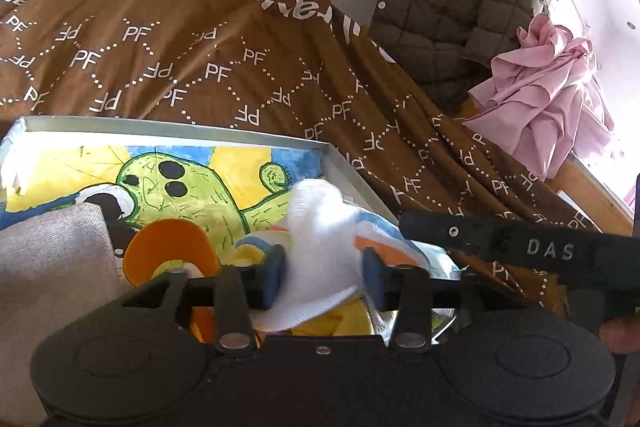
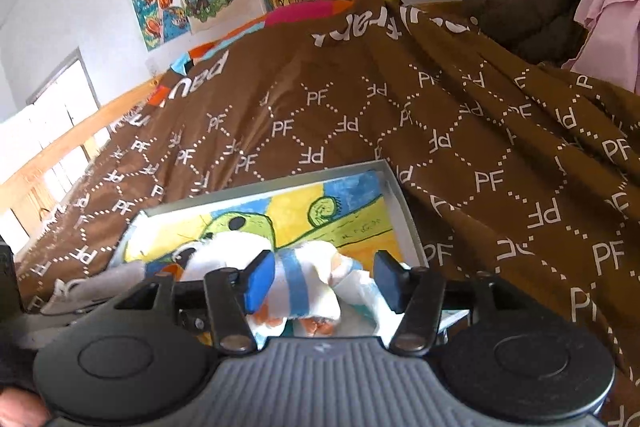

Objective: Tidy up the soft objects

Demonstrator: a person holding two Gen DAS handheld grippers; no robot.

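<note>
Left wrist view, your left gripper (image 1: pixel 324 277) released, pads apart around a white sock (image 1: pixel 320 247) over the shallow box (image 1: pixel 168 131) on the brown bedspread (image 1: pixel 200 67), right wrist view, your right gripper (image 2: pixel 325 281) loosened, striped sock (image 2: pixel 298 283) between its fingers, unpressed.

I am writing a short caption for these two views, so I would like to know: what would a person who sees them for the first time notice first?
First comes the brown blanket with white PF letters, spread across the bed and filling the middle of both views. In front of it lies a shallow box with a bright cactus drawing inside. Nearest the cameras, a white sock sits between the left gripper pads, and a blue-striped sock sits between the right gripper pads, over the box.
</note>
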